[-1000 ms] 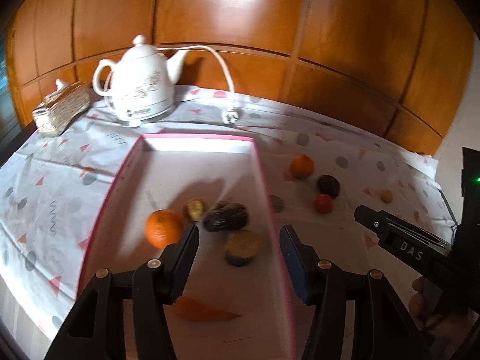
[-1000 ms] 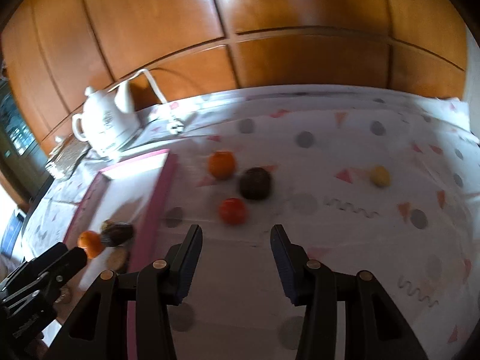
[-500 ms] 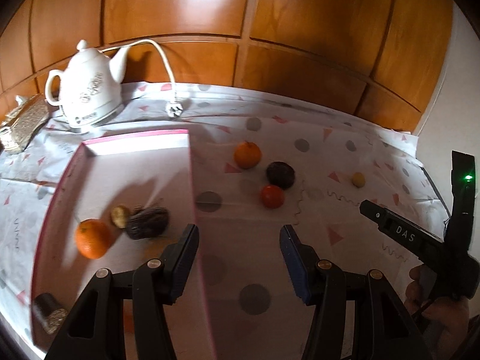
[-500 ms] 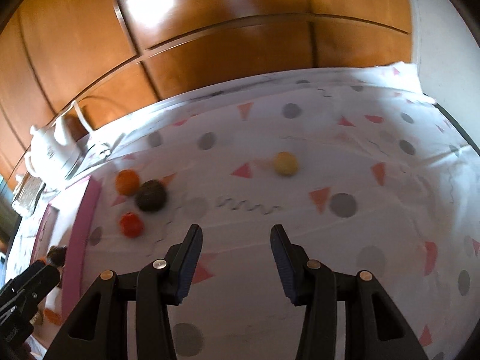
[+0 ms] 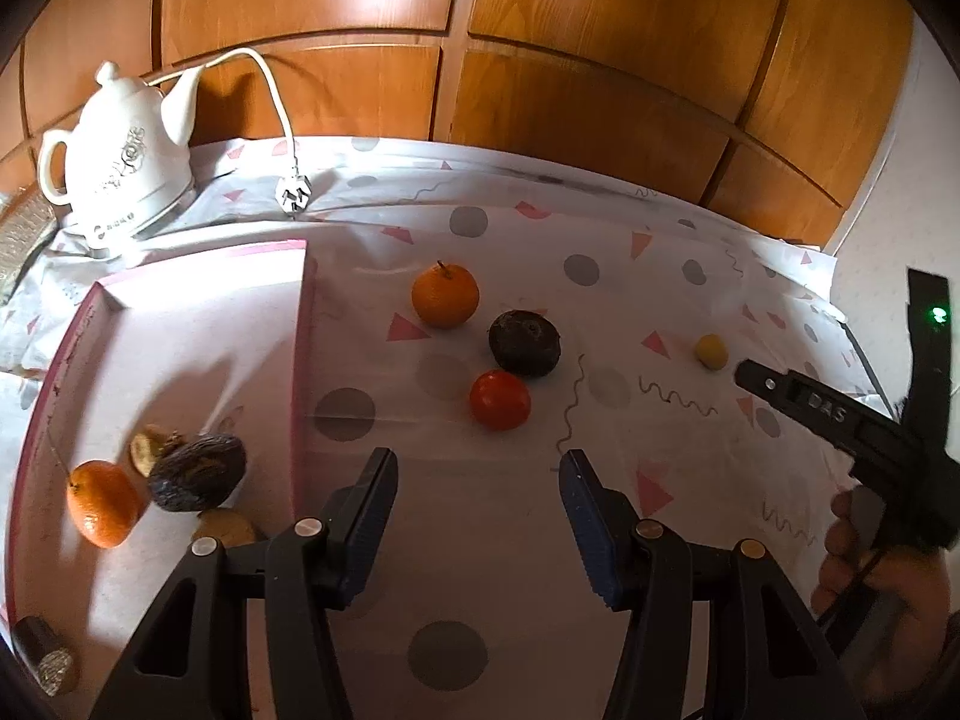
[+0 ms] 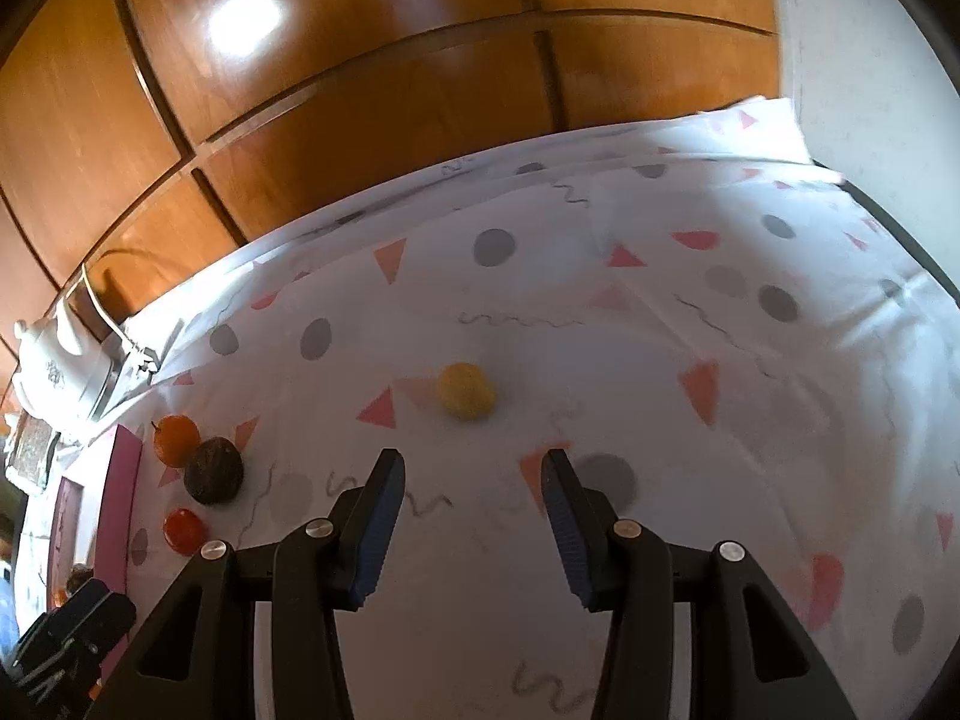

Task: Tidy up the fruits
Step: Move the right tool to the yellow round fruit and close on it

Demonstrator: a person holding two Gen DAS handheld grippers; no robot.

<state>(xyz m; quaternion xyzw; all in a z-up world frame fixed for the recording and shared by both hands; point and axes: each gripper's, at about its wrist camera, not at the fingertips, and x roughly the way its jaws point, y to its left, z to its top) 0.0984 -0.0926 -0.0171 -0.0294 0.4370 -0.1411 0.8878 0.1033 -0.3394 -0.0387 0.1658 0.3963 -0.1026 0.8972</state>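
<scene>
A pink-rimmed white tray lies at the left and holds an orange, a dark wrinkled fruit and small brownish fruits. On the cloth sit an orange, a dark round fruit, a red fruit and a small yellow fruit. My left gripper is open and empty, just short of the red fruit. My right gripper is open and empty, just short of the yellow fruit. The right gripper also shows in the left wrist view.
A white electric kettle with its cord and plug stands at the back left. A wicker box edge shows at the far left. A small dark cylinder lies at the tray's near corner. Wood panelling backs the table.
My left gripper has swung right, from over the tray to the loose fruits on the cloth. My right gripper has swung right and closer to the yellow fruit. Both stayed open.
</scene>
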